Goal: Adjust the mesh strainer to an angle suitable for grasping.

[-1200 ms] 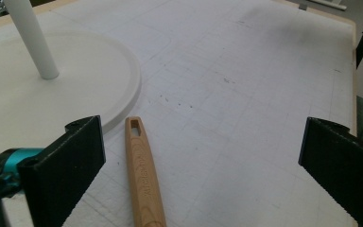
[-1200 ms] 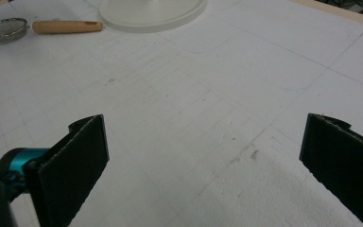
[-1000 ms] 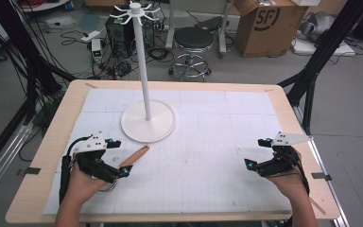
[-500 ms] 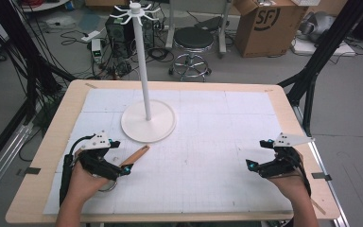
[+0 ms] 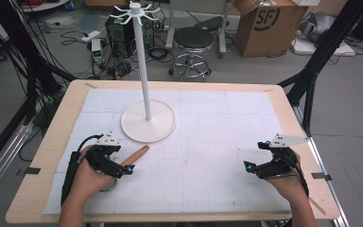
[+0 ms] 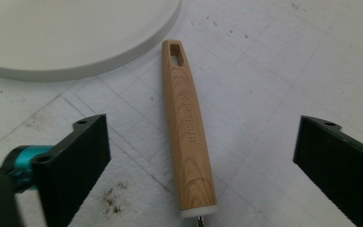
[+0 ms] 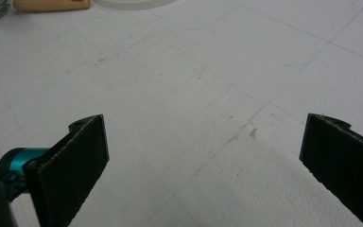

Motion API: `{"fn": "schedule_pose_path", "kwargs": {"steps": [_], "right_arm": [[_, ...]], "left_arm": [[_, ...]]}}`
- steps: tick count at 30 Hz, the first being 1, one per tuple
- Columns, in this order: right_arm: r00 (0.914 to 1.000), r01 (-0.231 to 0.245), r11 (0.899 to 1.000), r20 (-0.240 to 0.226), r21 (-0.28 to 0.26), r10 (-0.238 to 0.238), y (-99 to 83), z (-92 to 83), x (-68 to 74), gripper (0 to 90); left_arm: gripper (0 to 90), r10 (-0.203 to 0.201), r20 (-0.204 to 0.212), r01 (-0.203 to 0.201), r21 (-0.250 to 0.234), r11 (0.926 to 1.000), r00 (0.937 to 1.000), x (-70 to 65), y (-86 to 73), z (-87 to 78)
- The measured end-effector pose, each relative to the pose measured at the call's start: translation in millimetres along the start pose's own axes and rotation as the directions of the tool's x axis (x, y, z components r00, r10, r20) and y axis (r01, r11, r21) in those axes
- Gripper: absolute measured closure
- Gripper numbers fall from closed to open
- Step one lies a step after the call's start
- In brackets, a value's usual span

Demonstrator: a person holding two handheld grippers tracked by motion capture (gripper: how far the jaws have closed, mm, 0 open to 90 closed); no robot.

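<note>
A wooden-handled utensil (image 5: pixel 137 154) lies on the white gridded mat, its handle pointing at the base of the white hanger stand (image 5: pixel 148 120). In the left gripper view the handle (image 6: pixel 189 137) lies lengthwise between the jaws with a gap on each side. My left gripper (image 5: pixel 125 169) is open low over it; its jaws have just been closing a little around the untouched handle. The utensil's metal end (image 5: pixel 108 187) peeks out under the left hand. At the mat's right, my right gripper (image 5: pixel 250 166) is open over bare mat (image 7: pixel 203 142).
The stand's tall pole (image 5: pixel 144 61) rises from the round base (image 6: pixel 75 33) to a ring of hooks. Beyond the table are a stool (image 5: pixel 194 42), a cardboard box (image 5: pixel 269 23), cables and black frame legs (image 5: pixel 312 71).
My left gripper has sunk and shifted slightly toward the wooden handle. The right hand and the utensil have stayed put.
</note>
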State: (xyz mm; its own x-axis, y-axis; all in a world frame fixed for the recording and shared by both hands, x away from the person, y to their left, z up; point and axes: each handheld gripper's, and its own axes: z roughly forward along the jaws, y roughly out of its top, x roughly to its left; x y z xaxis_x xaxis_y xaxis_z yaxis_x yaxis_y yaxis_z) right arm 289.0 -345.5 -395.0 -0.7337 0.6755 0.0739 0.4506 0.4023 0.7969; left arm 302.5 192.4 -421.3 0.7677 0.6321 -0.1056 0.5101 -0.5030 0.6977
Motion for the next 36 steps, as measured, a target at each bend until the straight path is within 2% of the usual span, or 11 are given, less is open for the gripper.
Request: {"fn": "schedule_pose_path", "kwargs": {"steps": [4,11,14,20,22,25,28,29,30,31,36], "right_arm": [[0.9999,0.010,1.000,0.001,0.009,-0.010,0.7,1.5,1.9,0.8],[1.0000,0.008,1.000,0.002,0.009,-0.008,0.7,0.7,1.8,0.8],[1.0000,0.006,1.000,0.002,0.011,-0.006,0.3,1.2,1.5,0.8],[1.0000,0.009,1.000,-0.001,0.010,-0.009,0.8,1.5,2.2,0.8],[1.0000,0.010,1.000,-0.001,0.007,-0.010,1.1,0.3,2.3,0.8],[1.0000,0.010,1.000,-0.001,0.002,-0.010,1.2,0.0,2.0,0.8],[1.0000,0.008,1.000,-0.004,0.006,-0.008,1.1,0.5,2.3,0.8],[0.9999,0.010,1.000,-0.005,0.008,-0.010,1.0,1.7,2.5,0.8],[0.9999,0.010,1.000,-0.006,0.009,-0.010,0.9,2.2,2.6,0.8],[0.9999,0.009,1.000,-0.006,0.010,-0.009,0.9,2.5,2.7,0.8],[0.9999,0.010,1.000,-0.004,0.012,-0.010,0.5,3.7,2.3,0.8]], "left_arm": [[14.2,0.001,-0.020,-0.001,0.012,0.9999,0.9998,0.5,-1.1,0.2],[29.0,0.013,-0.014,-0.012,0.044,0.9989,0.9998,0.9,-3.1,-0.1],[32.7,0.017,-0.025,-0.016,0.065,0.9977,0.9995,-0.4,-3.8,2.1],[39.0,0.014,-0.035,-0.011,0.075,0.9971,0.9993,-1.5,-4.3,3.6],[43.6,0.018,-0.041,-0.015,0.084,0.9963,0.9990,-1.2,-4.6,4.1],[44.9,0.007,-0.045,-0.002,0.096,0.9953,0.9990,-0.9,-6.1,5.6],[49.8,0.003,-0.044,0.002,0.117,0.9931,0.9990,-1.2,-6.9,7.5],[52.6,0.013,-0.055,-0.005,0.144,0.9896,0.9984,-2.3,-7.1,9.4],[54.5,0.013,-0.055,-0.005,0.144,0.9896,0.9984,-2.3,-7.1,9.4],[54.9,0.034,-0.066,-0.023,0.163,0.9863,0.9973,-3.5,-6.6,10.5],[59.1,0.051,-0.073,-0.038,0.181,0.9828,0.9960,-5.7,-4.5,11.1]]}}
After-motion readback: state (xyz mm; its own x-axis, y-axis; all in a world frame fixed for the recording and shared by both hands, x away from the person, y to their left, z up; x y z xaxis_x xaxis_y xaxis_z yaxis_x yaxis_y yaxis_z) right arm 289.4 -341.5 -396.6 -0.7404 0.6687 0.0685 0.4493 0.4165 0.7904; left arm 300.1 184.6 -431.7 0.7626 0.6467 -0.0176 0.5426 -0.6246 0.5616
